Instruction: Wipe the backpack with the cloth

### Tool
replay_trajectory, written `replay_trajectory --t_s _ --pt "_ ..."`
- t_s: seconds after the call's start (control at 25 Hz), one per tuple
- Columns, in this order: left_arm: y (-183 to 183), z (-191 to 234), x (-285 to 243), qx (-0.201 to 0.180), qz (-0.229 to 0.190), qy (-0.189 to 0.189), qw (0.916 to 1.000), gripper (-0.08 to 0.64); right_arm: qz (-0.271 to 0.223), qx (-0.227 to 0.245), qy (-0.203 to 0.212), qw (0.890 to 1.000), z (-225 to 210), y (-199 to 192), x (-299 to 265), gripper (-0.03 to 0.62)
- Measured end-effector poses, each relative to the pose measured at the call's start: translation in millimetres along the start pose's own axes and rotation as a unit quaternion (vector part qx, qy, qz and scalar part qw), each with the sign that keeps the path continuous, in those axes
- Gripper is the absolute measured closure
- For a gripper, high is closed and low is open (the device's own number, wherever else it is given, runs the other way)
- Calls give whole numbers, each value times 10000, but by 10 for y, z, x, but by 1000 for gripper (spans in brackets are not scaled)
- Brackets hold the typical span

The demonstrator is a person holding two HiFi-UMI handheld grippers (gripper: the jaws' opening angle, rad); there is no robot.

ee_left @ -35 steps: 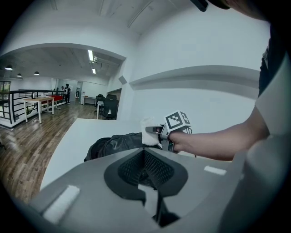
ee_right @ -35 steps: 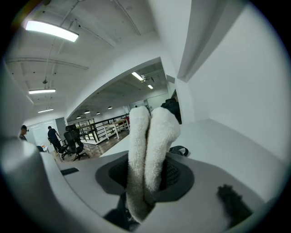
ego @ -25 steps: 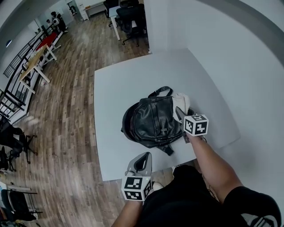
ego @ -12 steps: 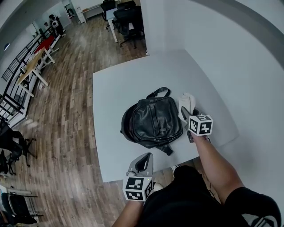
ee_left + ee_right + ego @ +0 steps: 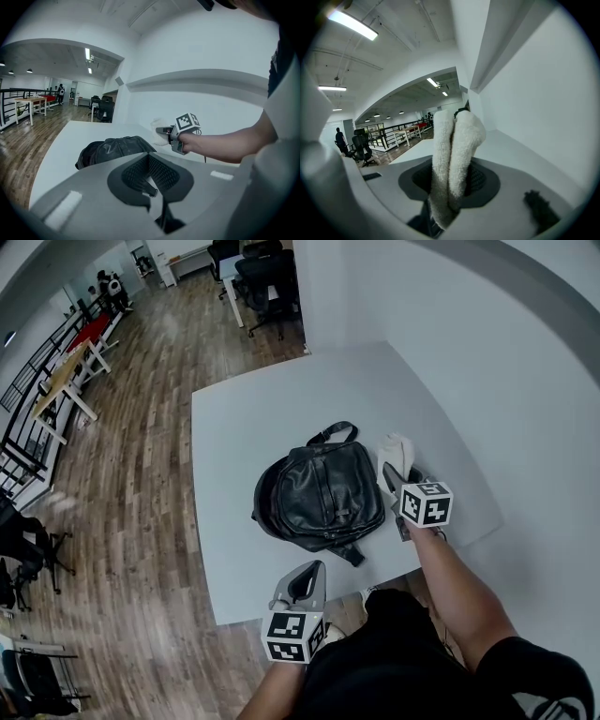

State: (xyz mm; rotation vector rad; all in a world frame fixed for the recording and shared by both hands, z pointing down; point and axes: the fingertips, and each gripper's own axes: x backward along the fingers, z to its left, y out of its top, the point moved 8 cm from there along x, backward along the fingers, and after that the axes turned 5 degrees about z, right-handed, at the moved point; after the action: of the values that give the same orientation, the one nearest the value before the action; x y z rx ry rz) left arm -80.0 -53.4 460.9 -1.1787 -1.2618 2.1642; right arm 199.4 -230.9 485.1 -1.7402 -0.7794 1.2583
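Probably an open-plan office: swivel chairs (image 5: 272, 282), long desks (image 5: 61, 381), wood floor (image 5: 131, 484), black railing (image 5: 23, 442).

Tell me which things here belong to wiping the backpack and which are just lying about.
In the job: backpack, cloth, right claw gripping it, white table.
Just about: left claw, shut and empty; office chairs; wooden desk.

A black backpack (image 5: 321, 491) lies mid-way on the white table (image 5: 244, 418), its handle (image 5: 333, 434) toward 12 o'clock. At its 3 o'clock the right claw (image 5: 388, 476) grips a white cloth (image 5: 397, 453) just beside the bag; whether they touch is unclear. The left claw (image 5: 302, 585) hovers at 6 o'clock, at the table's near edge.
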Motion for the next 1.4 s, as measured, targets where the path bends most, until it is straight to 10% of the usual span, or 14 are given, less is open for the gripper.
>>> replay_trajectory --t_s 0.36,0.76,1.4 --pt "-96 155 165 219 8 293 9993 552 161 -512 1113 9923 832 -172 -112 471" --pt "-271 392 525 463 -29 850 9953 552 955 -376 2678 9580 2278 -509 -582 471" --pt "-500 658 799 839 -89 1443 9859 552 1330 -399 2920 9463 2623 -700 -960 471"
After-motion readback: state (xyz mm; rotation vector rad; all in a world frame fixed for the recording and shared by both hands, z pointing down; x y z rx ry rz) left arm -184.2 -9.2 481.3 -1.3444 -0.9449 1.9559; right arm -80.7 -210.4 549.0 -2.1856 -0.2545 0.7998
